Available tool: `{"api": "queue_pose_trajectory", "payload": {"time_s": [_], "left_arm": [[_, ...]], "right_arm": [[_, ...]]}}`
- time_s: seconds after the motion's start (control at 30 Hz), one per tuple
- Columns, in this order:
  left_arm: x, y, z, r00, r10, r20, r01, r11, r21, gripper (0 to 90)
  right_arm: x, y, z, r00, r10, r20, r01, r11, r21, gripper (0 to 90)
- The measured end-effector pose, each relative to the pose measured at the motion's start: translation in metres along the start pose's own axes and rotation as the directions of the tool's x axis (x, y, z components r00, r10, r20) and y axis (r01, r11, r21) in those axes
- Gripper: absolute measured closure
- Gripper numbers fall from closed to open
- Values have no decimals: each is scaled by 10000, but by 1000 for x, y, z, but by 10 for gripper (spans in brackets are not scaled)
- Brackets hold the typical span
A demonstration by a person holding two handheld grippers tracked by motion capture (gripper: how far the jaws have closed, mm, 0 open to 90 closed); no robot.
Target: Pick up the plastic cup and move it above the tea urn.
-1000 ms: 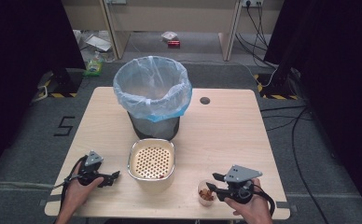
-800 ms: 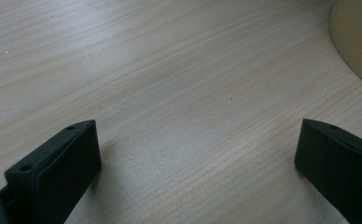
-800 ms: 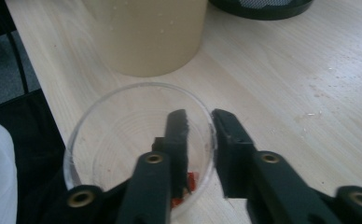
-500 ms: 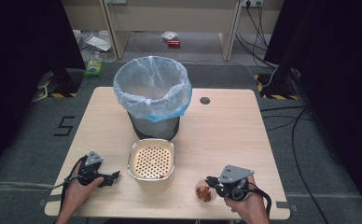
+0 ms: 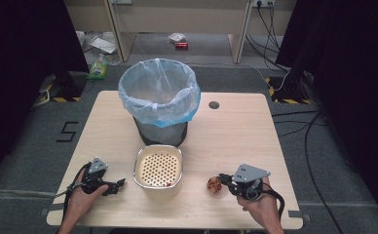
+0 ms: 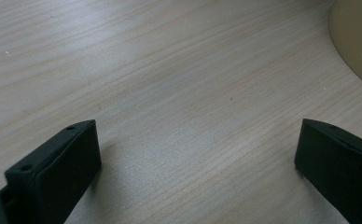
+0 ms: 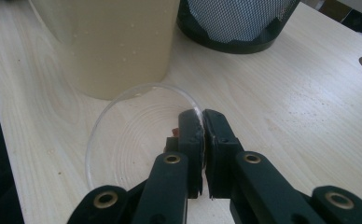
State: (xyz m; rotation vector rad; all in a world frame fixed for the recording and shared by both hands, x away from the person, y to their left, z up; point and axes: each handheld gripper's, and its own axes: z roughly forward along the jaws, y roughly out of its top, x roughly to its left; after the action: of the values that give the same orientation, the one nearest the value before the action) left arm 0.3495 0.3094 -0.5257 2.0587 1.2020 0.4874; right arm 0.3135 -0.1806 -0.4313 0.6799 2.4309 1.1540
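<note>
Both jaws of my right gripper [image 7: 202, 122] have just closed, pinching the rim of the clear dish [image 7: 123, 135] beside the strainer tub [image 5: 158, 168]; left gripper [image 5: 114, 185] rests open; next, I judge, lift it level toward the bin [image 5: 159, 87].

We stand at a light wooden table [image 5: 236, 131] with a round dark cable hole [image 5: 214, 105] far beyond our right tool. Under it lies grey carpet [image 5: 318, 161], with a white numeral marking [image 5: 68, 131] out past our left tool. Black curtains [image 5: 21, 44] hang on both sides. Ahead of both tools stands pale wooden furniture [image 5: 177, 17], with litter [image 5: 176, 39] on the floor beneath. Black cables [image 5: 270, 24] trail from a wall socket, and yellow-black hazard tape [image 5: 274, 90] marks the floor.
</note>
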Motion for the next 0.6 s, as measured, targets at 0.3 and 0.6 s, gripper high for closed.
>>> {"api": "queue_pose_trajectory", "payload": {"time_s": [0.3,0.6], "left_arm": [[0,0,0,10000,3,-1,-3,10000,1,0],[0,0,0,10000,1,0,-1,10000,-1,0]], "right_arm": [[-9,5,6,9995,304,-98,-304,9995,-12,870],[-16,0,11,9979,644,-30,-643,9978,184,868]]}}
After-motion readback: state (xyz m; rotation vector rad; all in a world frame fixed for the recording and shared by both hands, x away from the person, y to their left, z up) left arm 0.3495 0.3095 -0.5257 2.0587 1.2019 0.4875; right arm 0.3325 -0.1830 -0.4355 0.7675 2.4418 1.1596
